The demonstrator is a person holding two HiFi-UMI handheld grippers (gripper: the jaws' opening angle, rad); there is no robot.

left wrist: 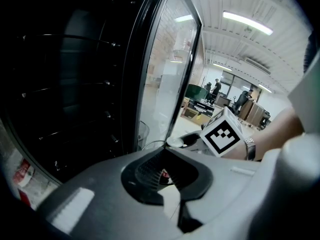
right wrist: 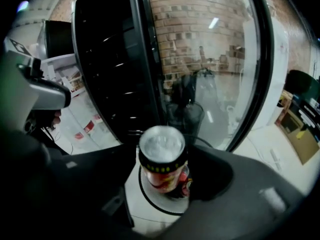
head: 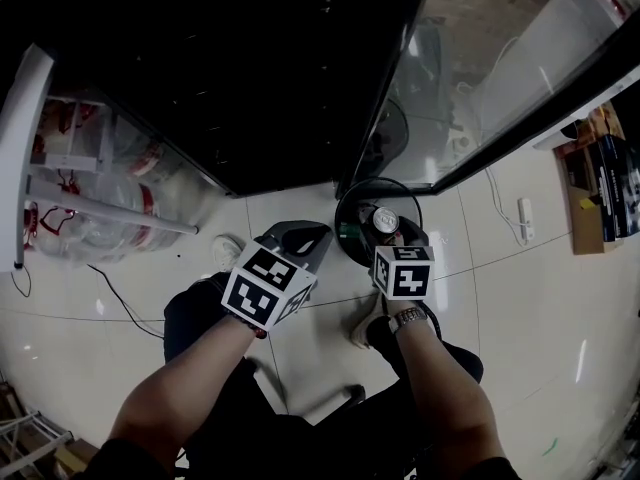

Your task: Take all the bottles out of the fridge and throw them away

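One tall fridge (head: 250, 68) fills the top of the head view, its inside dark, with wire shelves that look bare in the left gripper view. Its glass door (head: 480, 78) stands swung open to the right and mirrors a brick wall. Pale floor tiles (head: 520, 298) spread below, and the person's forearms reach in from the bottom edge.

A round black wire bin (head: 352, 248) stands on the floor just in front of the open door's lower corner.

The left hand-held gripper (head: 300, 232) hovers beside the bin, to its left. Its jaws are drawn together with nothing between them (only a thin slit of floor shows through in its own view).

The right hand-held gripper (head: 392, 232) is over the bin's mouth, its jaws clamped on the sides of the bottle (head: 384, 219). The bottle is upright, with a silvery top, a dark band under it and a red label. In the right gripper view it hangs straight above the bin's ring, clear of the rim.
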